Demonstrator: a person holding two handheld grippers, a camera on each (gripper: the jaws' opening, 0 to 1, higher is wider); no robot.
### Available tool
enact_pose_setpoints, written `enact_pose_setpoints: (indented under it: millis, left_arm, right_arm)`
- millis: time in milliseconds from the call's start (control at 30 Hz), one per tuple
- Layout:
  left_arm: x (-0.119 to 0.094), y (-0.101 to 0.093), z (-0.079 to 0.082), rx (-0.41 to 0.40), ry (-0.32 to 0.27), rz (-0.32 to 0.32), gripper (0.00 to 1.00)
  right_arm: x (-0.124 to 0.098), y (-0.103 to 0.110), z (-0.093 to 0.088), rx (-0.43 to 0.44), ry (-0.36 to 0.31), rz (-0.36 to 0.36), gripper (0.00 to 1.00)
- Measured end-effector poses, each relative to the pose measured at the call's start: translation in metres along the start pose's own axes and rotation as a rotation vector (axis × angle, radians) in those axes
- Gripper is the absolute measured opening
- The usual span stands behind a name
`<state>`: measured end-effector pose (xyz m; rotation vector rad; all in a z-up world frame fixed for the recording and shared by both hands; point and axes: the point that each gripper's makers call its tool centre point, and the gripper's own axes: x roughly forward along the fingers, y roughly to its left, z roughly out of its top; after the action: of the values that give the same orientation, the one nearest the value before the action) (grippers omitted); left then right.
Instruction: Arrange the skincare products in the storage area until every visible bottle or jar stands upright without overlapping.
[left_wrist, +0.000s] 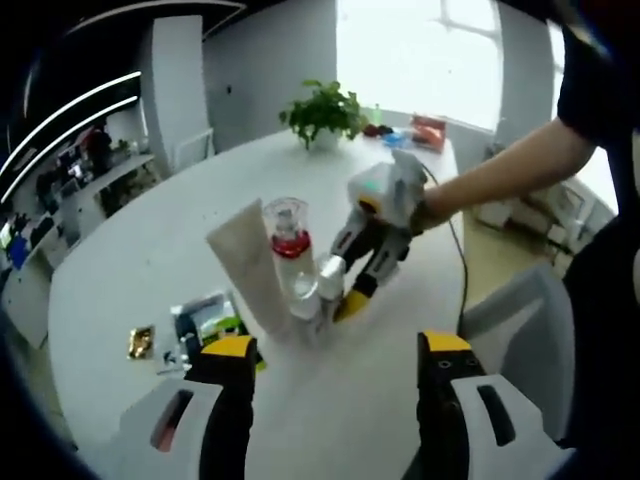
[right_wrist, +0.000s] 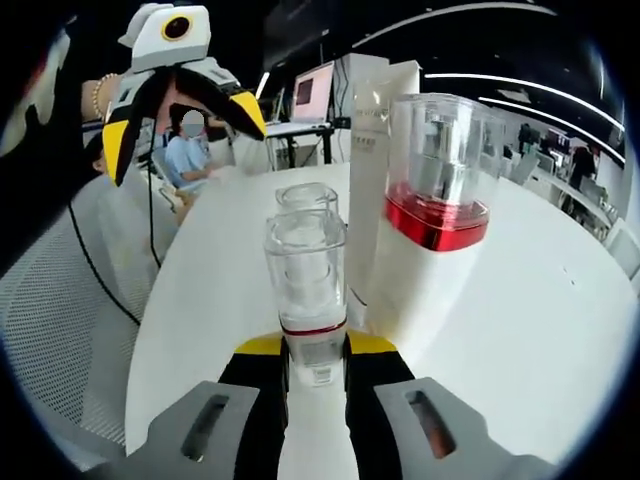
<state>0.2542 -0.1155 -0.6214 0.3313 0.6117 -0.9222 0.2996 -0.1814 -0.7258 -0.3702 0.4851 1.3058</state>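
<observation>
Small bottle (right_wrist: 306, 290) clamped upright by right gripper (right_wrist: 315, 365); left gripper (left_wrist: 335, 350) spread.

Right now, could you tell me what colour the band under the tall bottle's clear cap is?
Red, on the tall bottle; clearest in the right gripper view.

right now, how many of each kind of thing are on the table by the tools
bottles with clear caps: 3 (large red-banded bottle, small bottle in the right tool, second small bottle behind it)
white carton: 1
packets: 2 (gold packet, green packet)
potted plant: 1
total: 7
</observation>
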Motion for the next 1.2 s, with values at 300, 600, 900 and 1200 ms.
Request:
enact_pose_setpoints:
  millis: [300, 600, 900, 1200]
  left_arm:
    - [0.002, -0.001, -0.002, 0.004, 0.010, -0.006, 0.67]
    - [0.003, -0.004, -0.002, 0.008, 0.012, -0.008, 0.67]
    - [0.003, -0.003, -0.004, 0.016, 0.019, -0.005, 0.67]
    - [0.000, -0.002, -0.002, 0.017, 0.014, 0.005, 0.69]
  right_arm:
    - [0.002, 0.000, 0.002, -0.001, -0.003, 0.001, 0.20]
    - [0.003, 0.004, 0.000, 0.015, 0.004, 0.013, 0.25]
    - [0.001, 0.006, 0.000, 0.021, 0.011, 0.010, 0.26]
    - [-0.014, 0.007, -0.008, 0.056, 0.024, -0.027, 0.29]
